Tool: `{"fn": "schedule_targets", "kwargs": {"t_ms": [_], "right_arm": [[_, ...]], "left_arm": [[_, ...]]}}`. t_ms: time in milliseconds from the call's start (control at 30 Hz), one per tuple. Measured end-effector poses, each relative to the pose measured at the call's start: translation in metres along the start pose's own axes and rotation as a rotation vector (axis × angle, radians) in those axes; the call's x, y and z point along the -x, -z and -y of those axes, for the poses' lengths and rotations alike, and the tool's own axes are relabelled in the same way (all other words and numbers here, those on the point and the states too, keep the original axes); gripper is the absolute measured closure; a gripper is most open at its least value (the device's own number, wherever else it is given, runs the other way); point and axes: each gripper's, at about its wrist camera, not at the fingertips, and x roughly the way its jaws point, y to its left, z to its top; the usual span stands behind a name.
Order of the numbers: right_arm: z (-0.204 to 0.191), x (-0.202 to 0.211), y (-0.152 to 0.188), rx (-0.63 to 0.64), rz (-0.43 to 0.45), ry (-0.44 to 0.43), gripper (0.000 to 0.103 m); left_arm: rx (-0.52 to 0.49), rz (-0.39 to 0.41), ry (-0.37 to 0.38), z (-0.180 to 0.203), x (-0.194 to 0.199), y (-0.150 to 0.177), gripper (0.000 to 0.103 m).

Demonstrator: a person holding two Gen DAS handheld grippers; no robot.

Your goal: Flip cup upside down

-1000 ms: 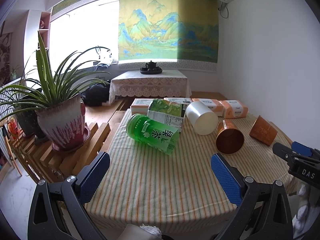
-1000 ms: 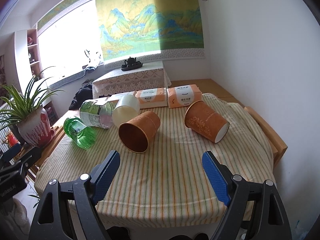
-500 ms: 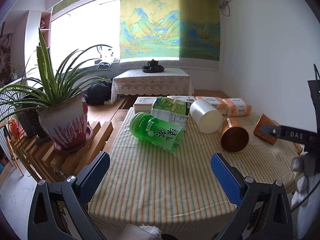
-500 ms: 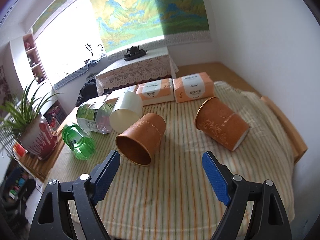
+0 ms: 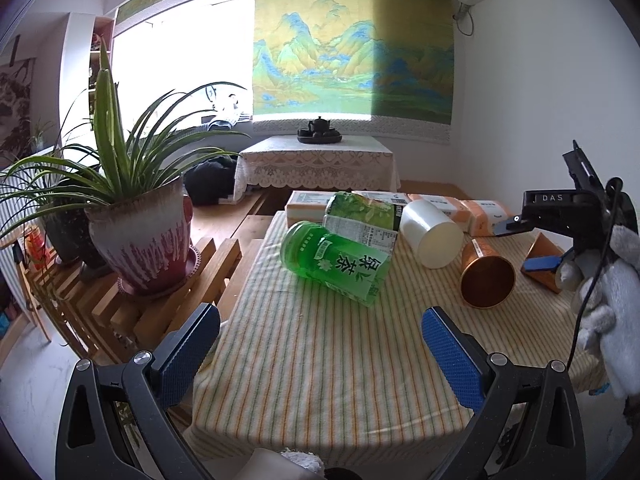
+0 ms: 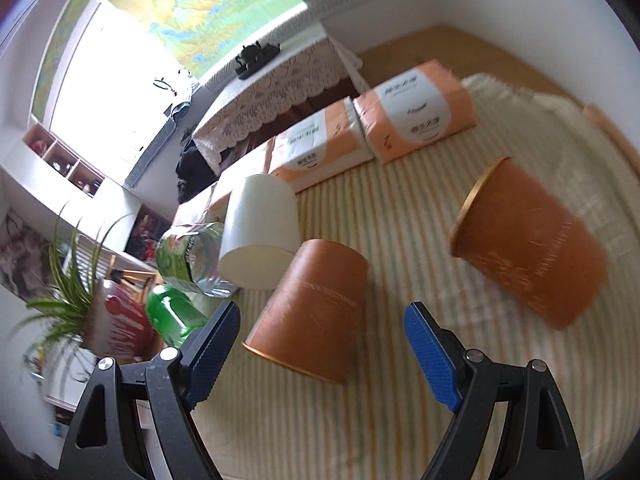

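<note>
Right wrist view: right claw [image 6: 320,350], tilted, spread wide above orange cup [image 6: 310,314].

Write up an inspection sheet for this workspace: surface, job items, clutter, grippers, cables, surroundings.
Surface: striped tablecloth covers the table; crumpled at the far right edge in the right wrist view.
Job's things: near orange cup, far orange cup and white cup, all lying on their sides.
Clutter: green bottle and clear labelled bottle lying down; tissue packs along the far edge.
Grippers: left gripper open, above bare cloth, holding nothing; right gripper open, with the near orange cup's rim end between its fingers.
Cables: black cable hangs beside the gloved right hand.
Surroundings: potted plant on a wooden rack, lace-covered side table, landscape hanging.
</note>
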Motion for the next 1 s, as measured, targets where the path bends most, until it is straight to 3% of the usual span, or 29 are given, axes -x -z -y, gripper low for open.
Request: {"fn": "schedule_targets", "kwargs": {"t_ms": [400,633,1000], "right_arm": [[-0.010,-0.036,-0.011,-0.026,-0.151,0.006,0.023],[-0.010,-0.049,-0.010,-0.036,-0.227,0.017,0.038],[-0.008,-0.039,0.001,-0.079,-0.283,-0.097,0.040]], "left_arm": [[0.012,-0.003,-0.008,-0.006,-0.001,0.001,0.001],[0.020,-0.003,-0.010,-0.007,-0.001,0.001,0.001],[0.020,0.000,-0.015,-0.007,0.003,0.001,0.001]]}}
